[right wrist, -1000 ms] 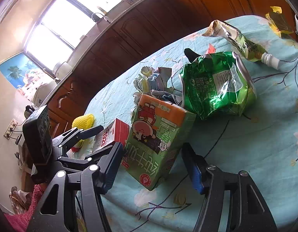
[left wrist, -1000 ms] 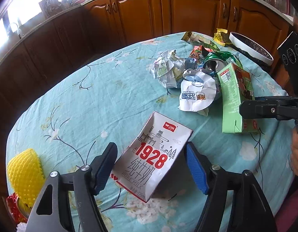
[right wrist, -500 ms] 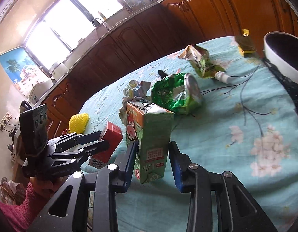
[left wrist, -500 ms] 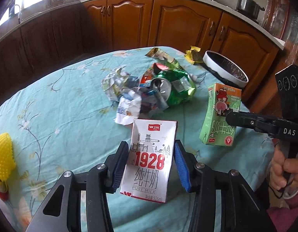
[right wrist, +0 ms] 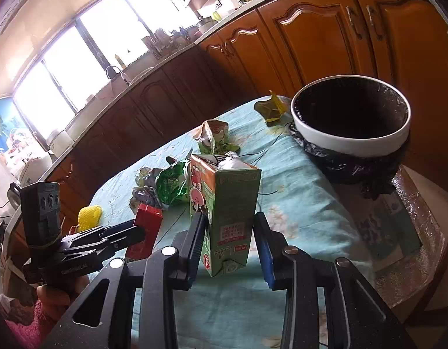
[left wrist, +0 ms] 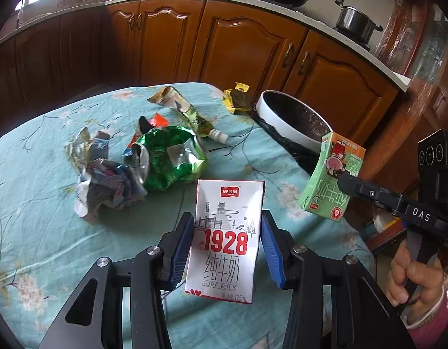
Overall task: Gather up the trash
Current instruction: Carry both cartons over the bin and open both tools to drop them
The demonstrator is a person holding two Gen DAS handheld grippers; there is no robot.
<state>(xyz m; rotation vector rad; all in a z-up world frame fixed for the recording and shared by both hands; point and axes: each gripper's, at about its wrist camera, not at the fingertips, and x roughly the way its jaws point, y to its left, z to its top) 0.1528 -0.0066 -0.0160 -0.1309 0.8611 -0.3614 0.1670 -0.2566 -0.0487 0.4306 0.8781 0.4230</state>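
My left gripper [left wrist: 227,250] is shut on a white "1928" milk carton [left wrist: 227,238] and holds it upright above the table. My right gripper [right wrist: 231,241] is shut on a green drink carton [right wrist: 227,215], lifted off the table; the carton also shows in the left wrist view [left wrist: 331,174]. The white-rimmed trash bin [right wrist: 351,142] with a black liner stands just past the table's far edge, ahead and right of the green carton. Loose trash lies on the table: a green snack bag [left wrist: 171,157], crumpled wrappers [left wrist: 107,180], a squeezed pouch [left wrist: 183,107], a yellow wrapper [left wrist: 237,99].
The round table has a light-blue flowered cloth [left wrist: 49,218]. Wooden kitchen cabinets [left wrist: 238,46] run behind it. A yellow foam net [right wrist: 89,213] lies at the table's left side. A foil-covered surface [right wrist: 398,232] sits below the bin.
Both grippers carried their cartons higher and toward the bin. The green carton has moved right, past the table edge side. The bin looms larger in the right wrist view.
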